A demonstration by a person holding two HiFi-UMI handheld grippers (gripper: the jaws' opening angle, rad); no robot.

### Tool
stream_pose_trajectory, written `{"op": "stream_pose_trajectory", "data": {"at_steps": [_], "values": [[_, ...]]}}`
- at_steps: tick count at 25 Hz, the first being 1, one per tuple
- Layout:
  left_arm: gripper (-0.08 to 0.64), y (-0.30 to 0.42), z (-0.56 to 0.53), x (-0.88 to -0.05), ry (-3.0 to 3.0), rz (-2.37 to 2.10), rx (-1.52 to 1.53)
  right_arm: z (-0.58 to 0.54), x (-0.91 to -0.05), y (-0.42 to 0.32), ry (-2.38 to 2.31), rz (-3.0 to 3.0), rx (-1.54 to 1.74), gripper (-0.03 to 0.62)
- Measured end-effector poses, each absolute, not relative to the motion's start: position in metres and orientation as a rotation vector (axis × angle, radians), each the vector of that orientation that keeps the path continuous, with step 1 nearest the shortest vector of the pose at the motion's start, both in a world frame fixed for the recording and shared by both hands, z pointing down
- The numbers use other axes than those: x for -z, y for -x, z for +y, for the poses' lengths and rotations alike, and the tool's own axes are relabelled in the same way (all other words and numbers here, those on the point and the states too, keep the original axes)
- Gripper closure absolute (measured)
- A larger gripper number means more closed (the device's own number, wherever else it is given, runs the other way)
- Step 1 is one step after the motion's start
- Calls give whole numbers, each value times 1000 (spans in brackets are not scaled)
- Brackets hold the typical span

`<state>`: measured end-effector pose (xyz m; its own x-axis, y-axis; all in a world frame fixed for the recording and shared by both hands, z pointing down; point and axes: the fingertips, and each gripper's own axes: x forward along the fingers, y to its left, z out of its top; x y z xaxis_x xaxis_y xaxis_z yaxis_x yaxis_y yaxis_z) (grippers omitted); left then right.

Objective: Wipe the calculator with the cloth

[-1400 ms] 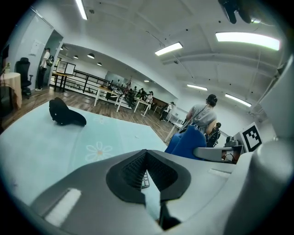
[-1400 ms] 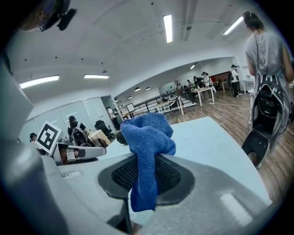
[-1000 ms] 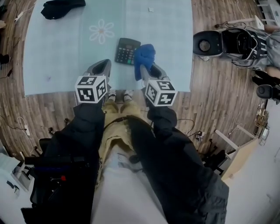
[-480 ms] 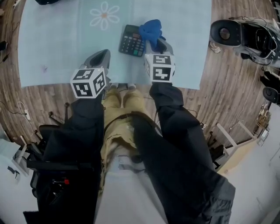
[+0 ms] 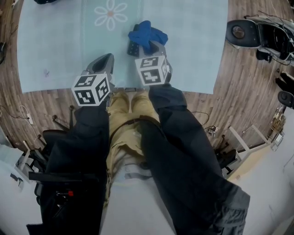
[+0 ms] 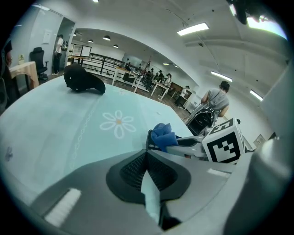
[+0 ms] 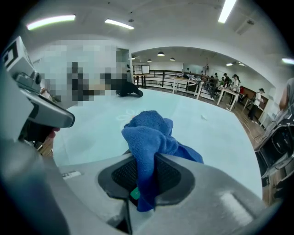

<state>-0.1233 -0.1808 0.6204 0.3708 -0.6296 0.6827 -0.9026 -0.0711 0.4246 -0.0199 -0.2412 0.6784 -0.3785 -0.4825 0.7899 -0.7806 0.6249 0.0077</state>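
Note:
My right gripper [image 5: 154, 46] is shut on a bunched blue cloth [image 5: 146, 34], which rests on top of the black calculator [image 5: 132, 48]. Only the calculator's near left corner shows beneath the cloth. In the right gripper view the cloth [image 7: 149, 137] is pinched between the jaws and hides the calculator. My left gripper [image 5: 104, 62] hovers shut and empty over the pale blue table [image 5: 55, 50], to the left of the calculator and nearer to me. The left gripper view shows the cloth [image 6: 163, 135] and a dark edge of the calculator [image 6: 149, 140] to the right.
A daisy print [image 5: 110, 13] marks the table just beyond the calculator. A black cap [image 6: 82, 80] lies at the far left of the table. Dark equipment with cables [image 5: 257, 32] stands on the wooden floor to the right. The table's near edge [image 5: 193, 91] runs just behind the grippers.
My right gripper has carried the cloth leftward from the calculator's right side onto its top, so the keys are now covered. The left gripper has stayed where it was.

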Motion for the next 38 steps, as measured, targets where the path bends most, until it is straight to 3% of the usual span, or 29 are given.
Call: {"op": "stream_pose_trajectory", "data": {"at_steps": [26, 38], "values": [[561, 140, -174, -625, -1771, -1371, -389, -180, -660, 62, -800, -2229, -662, 506], [561, 143, -174, -620, -1784, -1390, -368, -235, -614, -5, -1074, -2233, -561, 505]]}}
